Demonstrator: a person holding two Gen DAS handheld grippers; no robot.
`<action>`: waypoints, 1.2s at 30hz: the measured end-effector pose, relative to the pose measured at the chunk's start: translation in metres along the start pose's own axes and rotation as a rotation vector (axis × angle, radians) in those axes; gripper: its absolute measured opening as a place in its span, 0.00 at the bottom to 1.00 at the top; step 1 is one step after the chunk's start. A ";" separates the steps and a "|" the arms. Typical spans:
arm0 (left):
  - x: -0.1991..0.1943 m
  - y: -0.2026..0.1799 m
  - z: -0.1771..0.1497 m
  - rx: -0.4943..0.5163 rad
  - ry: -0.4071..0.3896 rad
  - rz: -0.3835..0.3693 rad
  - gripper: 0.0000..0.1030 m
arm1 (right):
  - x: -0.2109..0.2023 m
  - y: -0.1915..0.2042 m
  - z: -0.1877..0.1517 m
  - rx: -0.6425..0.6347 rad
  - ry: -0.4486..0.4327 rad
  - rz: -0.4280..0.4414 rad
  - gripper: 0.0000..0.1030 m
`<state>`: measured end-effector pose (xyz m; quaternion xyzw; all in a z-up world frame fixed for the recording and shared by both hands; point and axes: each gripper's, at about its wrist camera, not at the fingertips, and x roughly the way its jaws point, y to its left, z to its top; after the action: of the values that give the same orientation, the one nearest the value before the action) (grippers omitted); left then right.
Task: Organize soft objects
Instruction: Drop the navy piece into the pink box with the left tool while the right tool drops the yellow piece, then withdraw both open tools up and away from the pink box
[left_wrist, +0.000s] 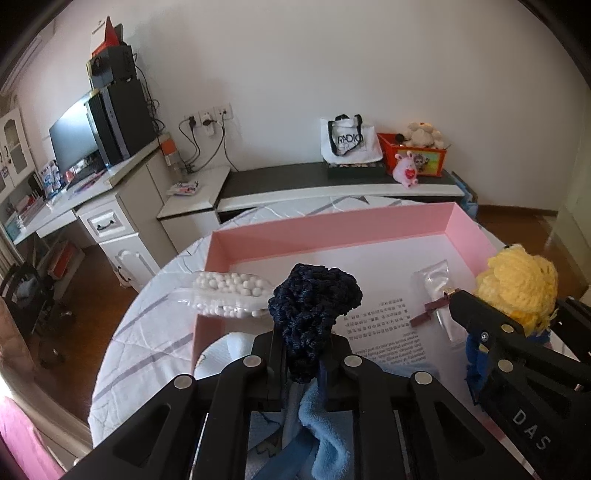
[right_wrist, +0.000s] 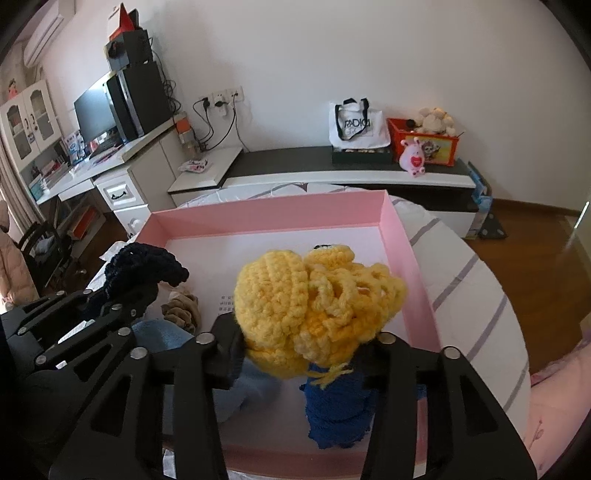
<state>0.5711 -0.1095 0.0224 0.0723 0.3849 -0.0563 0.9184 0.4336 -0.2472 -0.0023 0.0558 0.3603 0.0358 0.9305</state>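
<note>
left hand-held gripper (left_wrist: 303, 354): jaws closed tight on a navy crocheted piece (left_wrist: 314, 314), which stands up between the fingers, above the near left part of the pink box (left_wrist: 332, 225). a light blue cloth (left_wrist: 321, 424) hangs or lies below the same jaws; whether it is also gripped cannot be told.

right hand-held gripper (right_wrist: 306, 354): jaws closed on a yellow crocheted doll (right_wrist: 310, 302) with a blue knitted body (right_wrist: 336, 406). the doll is held over the near right part of the pink box, yellow head uppermost.

box contents: a printed paper sheet (left_wrist: 384, 325) lines the floor. a small clear packet with a dark ribbon (left_wrist: 436, 295) lies on it toward the right wall. a brownish fabric item (right_wrist: 183, 310) lies near the left side. a clear bag of white beads (left_wrist: 229, 295) rests across the left wall of the box.

the box sits on a round surface covered with a white striped cloth (right_wrist: 476, 295). the two grippers are side by side, close but apart.
</note>
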 end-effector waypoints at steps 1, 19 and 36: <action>0.002 0.001 0.000 -0.002 0.004 -0.004 0.16 | -0.001 -0.001 0.000 0.000 0.001 0.000 0.43; -0.019 0.006 -0.003 0.022 -0.034 -0.045 0.94 | -0.034 -0.018 0.003 0.035 -0.075 -0.066 0.92; -0.063 0.011 -0.020 -0.038 -0.043 -0.007 0.96 | -0.065 -0.017 -0.006 0.044 -0.097 -0.084 0.96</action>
<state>0.5149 -0.0922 0.0547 0.0523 0.3663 -0.0536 0.9275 0.3822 -0.2709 0.0344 0.0625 0.3174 -0.0141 0.9461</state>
